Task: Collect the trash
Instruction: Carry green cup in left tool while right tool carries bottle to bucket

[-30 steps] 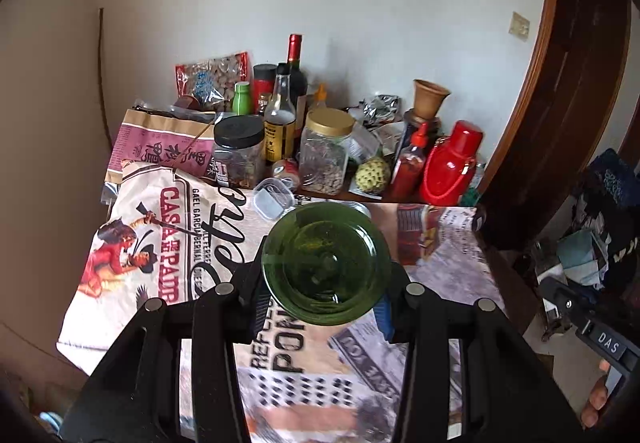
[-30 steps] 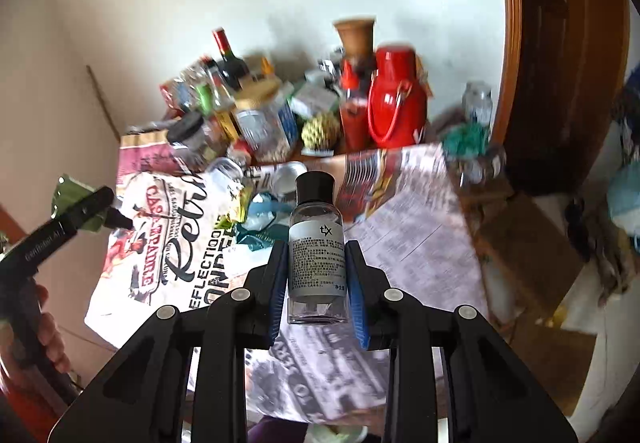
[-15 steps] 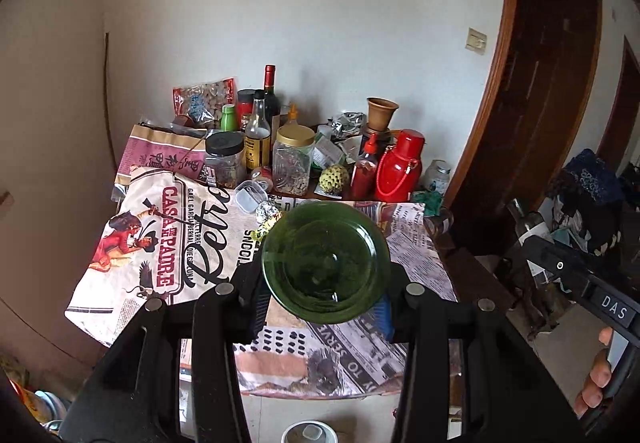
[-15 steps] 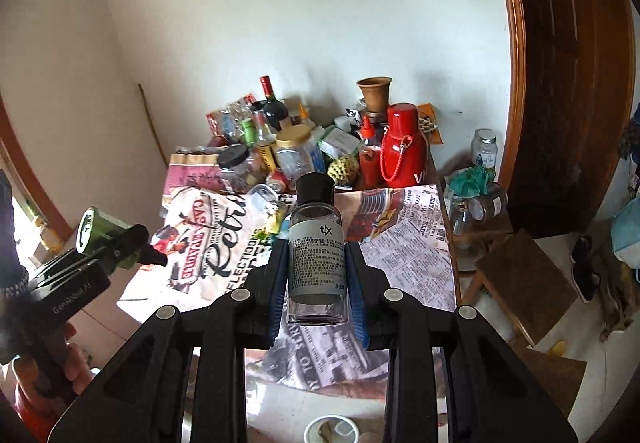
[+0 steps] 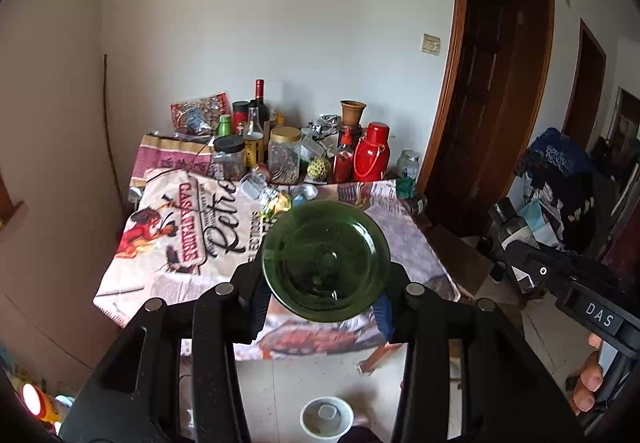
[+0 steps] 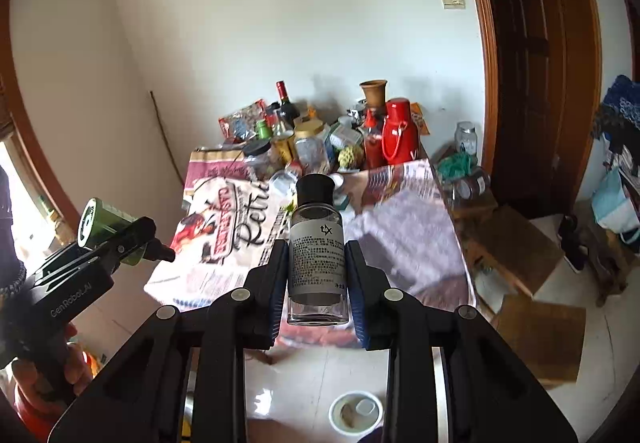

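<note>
Two grippers clamp trash — left gripper [image 5: 324, 295] on a green bottle [image 5: 325, 261], right gripper [image 6: 316, 283] mid-body on a clear bottle [image 6: 316, 251] — likely glass, slippery, fragile.

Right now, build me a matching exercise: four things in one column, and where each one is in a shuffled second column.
1. green bottle
2. clear bottle with black cap
3. red thermos
4. white cup

a. on the floor below
b. at the table's back edge
c. in the left tongs
d. in the right tongs

Pairs: 1-c, 2-d, 3-b, 4-a
</note>
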`<action>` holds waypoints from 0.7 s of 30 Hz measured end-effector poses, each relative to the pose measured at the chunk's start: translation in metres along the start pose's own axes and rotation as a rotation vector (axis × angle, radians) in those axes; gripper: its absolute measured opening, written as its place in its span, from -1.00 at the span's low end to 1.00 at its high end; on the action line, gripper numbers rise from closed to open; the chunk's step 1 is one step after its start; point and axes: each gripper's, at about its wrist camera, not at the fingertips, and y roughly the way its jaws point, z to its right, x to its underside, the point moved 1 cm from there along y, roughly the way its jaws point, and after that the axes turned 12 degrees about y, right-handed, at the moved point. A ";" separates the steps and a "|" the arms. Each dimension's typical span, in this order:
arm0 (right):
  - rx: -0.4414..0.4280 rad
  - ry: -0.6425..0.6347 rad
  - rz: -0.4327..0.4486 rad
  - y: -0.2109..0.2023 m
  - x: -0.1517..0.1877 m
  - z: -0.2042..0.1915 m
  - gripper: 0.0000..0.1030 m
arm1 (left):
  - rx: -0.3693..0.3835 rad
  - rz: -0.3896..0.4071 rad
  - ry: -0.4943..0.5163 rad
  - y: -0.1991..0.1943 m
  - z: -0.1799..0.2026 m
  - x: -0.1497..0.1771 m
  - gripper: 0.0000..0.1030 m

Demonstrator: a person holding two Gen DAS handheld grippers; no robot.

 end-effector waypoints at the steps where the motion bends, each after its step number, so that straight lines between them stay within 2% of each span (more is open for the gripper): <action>1: 0.002 0.004 -0.006 -0.006 0.008 -0.001 -0.50 | 0.005 -0.006 -0.006 -0.008 -0.002 0.008 -0.18; 4: 0.014 0.007 -0.018 -0.022 0.032 -0.006 -0.50 | 0.020 -0.019 -0.015 -0.032 -0.006 0.033 -0.18; 10: 0.041 0.035 -0.077 -0.037 0.063 -0.005 -0.50 | 0.043 -0.056 -0.002 -0.052 -0.003 0.063 -0.19; 16: 0.055 0.016 -0.147 -0.034 0.088 -0.003 -0.50 | 0.056 -0.105 -0.017 -0.052 0.004 0.086 -0.19; 21: 0.041 0.014 -0.224 -0.008 0.106 0.013 -0.50 | 0.038 -0.175 -0.045 -0.032 0.010 0.112 -0.19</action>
